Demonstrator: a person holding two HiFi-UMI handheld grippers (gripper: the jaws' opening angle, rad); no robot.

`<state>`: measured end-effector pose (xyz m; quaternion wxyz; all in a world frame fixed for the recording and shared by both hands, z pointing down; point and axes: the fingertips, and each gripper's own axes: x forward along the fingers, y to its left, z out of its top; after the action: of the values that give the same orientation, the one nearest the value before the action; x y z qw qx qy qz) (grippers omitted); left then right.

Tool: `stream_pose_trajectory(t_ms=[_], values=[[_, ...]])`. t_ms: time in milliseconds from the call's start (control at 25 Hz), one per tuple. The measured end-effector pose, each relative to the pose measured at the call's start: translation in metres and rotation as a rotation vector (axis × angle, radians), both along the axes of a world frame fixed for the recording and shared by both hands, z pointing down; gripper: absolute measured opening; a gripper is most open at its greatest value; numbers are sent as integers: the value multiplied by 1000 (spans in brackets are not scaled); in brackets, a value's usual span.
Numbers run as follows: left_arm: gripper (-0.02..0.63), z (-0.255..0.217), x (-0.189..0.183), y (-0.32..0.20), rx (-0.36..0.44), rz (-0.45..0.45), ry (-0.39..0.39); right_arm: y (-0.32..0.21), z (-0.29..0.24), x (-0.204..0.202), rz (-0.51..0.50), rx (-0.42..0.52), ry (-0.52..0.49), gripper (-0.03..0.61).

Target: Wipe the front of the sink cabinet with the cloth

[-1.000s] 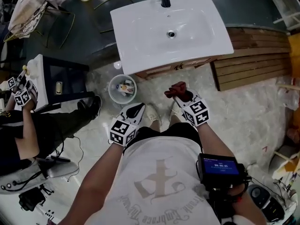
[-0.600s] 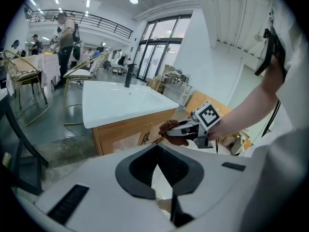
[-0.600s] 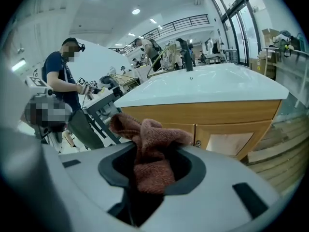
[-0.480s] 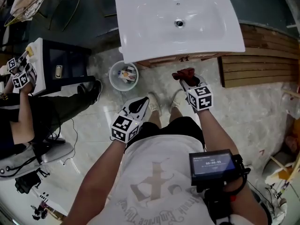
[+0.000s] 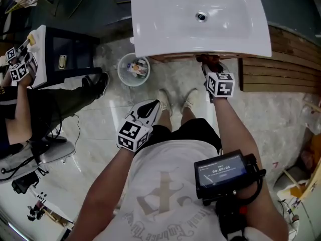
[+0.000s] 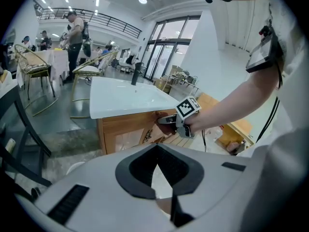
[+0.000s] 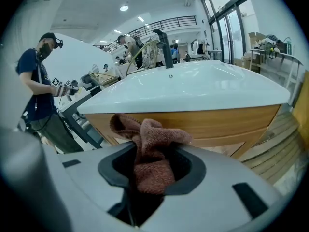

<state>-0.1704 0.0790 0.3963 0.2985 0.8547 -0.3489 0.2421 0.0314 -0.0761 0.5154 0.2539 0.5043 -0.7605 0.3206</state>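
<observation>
The white sink [image 5: 200, 19] tops a wooden cabinet whose front [image 7: 207, 122] faces me. My right gripper [image 5: 211, 70] is shut on a reddish-brown cloth [image 7: 149, 149], bunched out of its jaws. In the head view the cloth [image 5: 209, 61] sits just under the sink's front edge. The left gripper view shows the cloth [image 6: 159, 116] against the cabinet front [image 6: 123, 132] near its top. My left gripper [image 5: 149, 109] hangs low by my left leg, away from the cabinet, jaws shut with nothing between them.
A white bin [image 5: 134, 69] with rubbish stands on the floor left of the cabinet. A seated person [image 5: 45, 109] and a dark cart [image 5: 67, 59] are further left. Wooden slats [image 5: 281, 69] lie to the right. My feet [image 5: 175, 102] stand before the cabinet.
My right gripper has carried the cloth forward and up, from above my feet to the cabinet front under the sink edge. The left gripper has barely moved.
</observation>
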Motion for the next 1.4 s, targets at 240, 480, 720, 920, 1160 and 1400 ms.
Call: stream_pose_trajectory(t_ms=[240, 480, 720, 920, 1160, 1400], values=[[8, -1, 4, -5, 5, -4, 4, -15, 8, 3, -13, -9, 30, 140], [8, -4, 6, -2, 15, -19, 19, -19, 14, -2, -4, -30, 39, 140], [8, -1, -8, 15, 9, -67, 28, -18, 13, -29, -46, -38, 36, 140], [8, 0, -29, 30, -2, -114, 30, -16, 11, -72, -77, -51, -6, 140], [8, 2, -61, 36, -3, -149, 18, -13, 11, -145, -138, -68, -69, 140], [8, 1, -88, 37, 1, -161, 6, -7, 15, -205, -174, -93, -131, 140]])
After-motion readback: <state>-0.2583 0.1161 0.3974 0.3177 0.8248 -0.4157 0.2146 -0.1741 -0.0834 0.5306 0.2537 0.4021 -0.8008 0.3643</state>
